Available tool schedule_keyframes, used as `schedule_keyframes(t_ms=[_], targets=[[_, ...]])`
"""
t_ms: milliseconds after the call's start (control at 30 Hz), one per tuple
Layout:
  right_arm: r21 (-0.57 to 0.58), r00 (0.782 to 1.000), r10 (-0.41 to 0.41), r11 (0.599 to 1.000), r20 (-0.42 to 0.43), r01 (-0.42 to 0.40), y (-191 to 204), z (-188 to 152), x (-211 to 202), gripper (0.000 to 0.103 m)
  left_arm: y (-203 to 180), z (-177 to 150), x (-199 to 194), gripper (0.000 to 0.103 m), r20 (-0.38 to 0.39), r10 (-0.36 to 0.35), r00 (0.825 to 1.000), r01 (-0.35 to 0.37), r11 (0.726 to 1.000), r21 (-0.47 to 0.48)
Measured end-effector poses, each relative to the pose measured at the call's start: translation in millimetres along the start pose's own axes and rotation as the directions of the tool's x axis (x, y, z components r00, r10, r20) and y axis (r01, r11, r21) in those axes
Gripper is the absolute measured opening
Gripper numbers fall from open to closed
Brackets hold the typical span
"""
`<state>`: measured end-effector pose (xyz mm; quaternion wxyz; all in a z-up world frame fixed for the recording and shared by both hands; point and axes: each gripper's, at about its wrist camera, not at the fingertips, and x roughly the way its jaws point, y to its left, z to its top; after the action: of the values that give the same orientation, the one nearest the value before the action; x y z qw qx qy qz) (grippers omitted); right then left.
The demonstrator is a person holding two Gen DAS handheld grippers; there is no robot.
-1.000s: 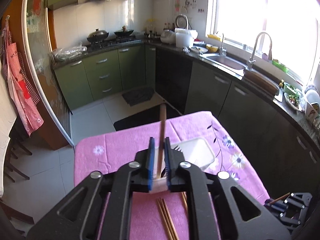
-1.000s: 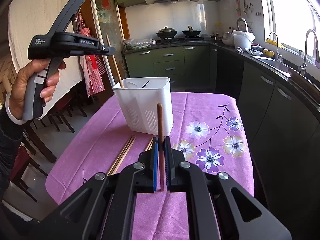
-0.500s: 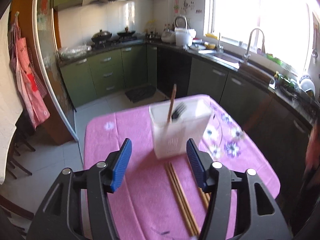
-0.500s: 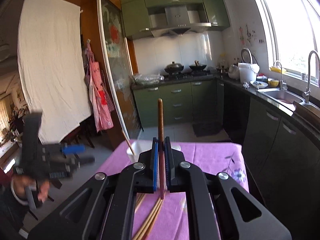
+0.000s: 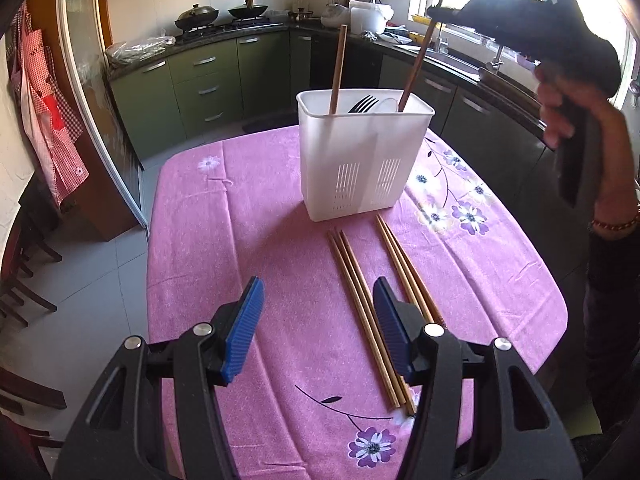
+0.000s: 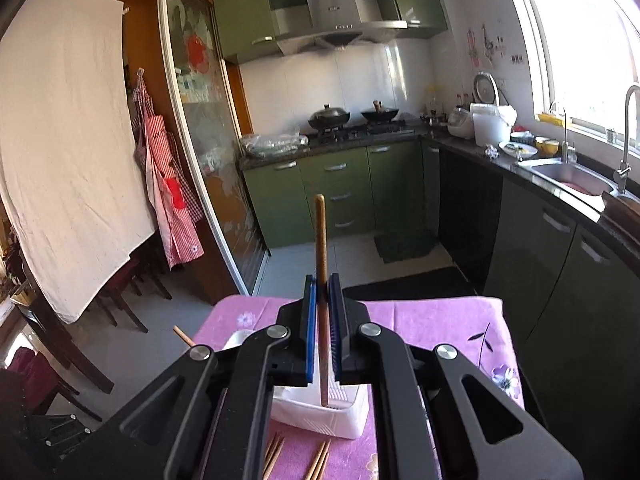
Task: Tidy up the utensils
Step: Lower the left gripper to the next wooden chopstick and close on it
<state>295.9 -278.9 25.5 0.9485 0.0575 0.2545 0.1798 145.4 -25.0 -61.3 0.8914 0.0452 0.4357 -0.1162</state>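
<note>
The job looks partly done. The white utensil holder point(image 5: 362, 156) stands toward the far end of the bench point(image 5: 240, 248), and it already carries one upright chopstick point(image 5: 337, 70) in its left part, plus a black fork point(image 5: 362, 103) and something pale and rounded beside it (too indistinct to name). A second chopstick point(image 6: 322, 280) is going in at the right part of the holder, its lower tip inside the rim. Left to do: two bundles of loose chopsticks point(image 5: 370, 312) lie on the pink cloth, running from just in front of the holder back toward the near edge.

The right gripper point(image 6: 322, 320) is clenched on that second chopstick, its blue pads pressed to either side of the shaft, with the stick upright above the holder. The left gripper point(image 5: 316, 328) is released, jaws wide apart and holding nothing; it hovers above the near end of the bench, with the left bundle passing between its pads and the right bundle partly hidden behind the right pad.
</note>
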Motion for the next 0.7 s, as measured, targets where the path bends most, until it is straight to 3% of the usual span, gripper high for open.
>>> schedule_keyframes(t_ms=[133,167,367,533,567,633,700], targets=[[-0.009,0.998,0.001,1.000,-0.061,-0.002,-1,-14,17,0.009,-6,4,4,0.054,-0.009,-0.011,1.000,0.011,1.000,0.008],[-0.010,0.998,0.006,1.000,-0.059,-0.006,0,-16,14,0.015,-7,4,6,0.054,-0.012,-0.014,1.000,0.014,1.000,0.006],[-0.040,0.999,0.039,0.999,0.025,-0.038,0,-35,-54,0.018,-8,6,28,0.054,-0.049,-0.026,0.998,0.025,0.999,-0.021],[-0.056,0.999,-0.005,0.998,-0.051,0.002,-8,-87,-79,0.019,-7,6,73,0.054,-0.156,-0.043,0.987,0.032,0.997,-0.073],[-0.054,0.997,-0.013,0.999,-0.075,0.009,-12,-98,-79,0.019,-7,6,83,0.051,-0.180,-0.043,0.983,0.028,0.996,-0.081],[-0.044,0.993,-0.024,0.999,-0.115,0.019,-19,-118,-78,0.019,-8,6,106,0.035,-0.241,-0.059,0.969,0.036,0.994,-0.101],[-0.026,0.989,-0.027,0.999,-0.145,0.023,-27,-132,-75,0.019,-4,6,125,0.033,-0.288,-0.086,0.954,0.048,0.989,-0.139]])
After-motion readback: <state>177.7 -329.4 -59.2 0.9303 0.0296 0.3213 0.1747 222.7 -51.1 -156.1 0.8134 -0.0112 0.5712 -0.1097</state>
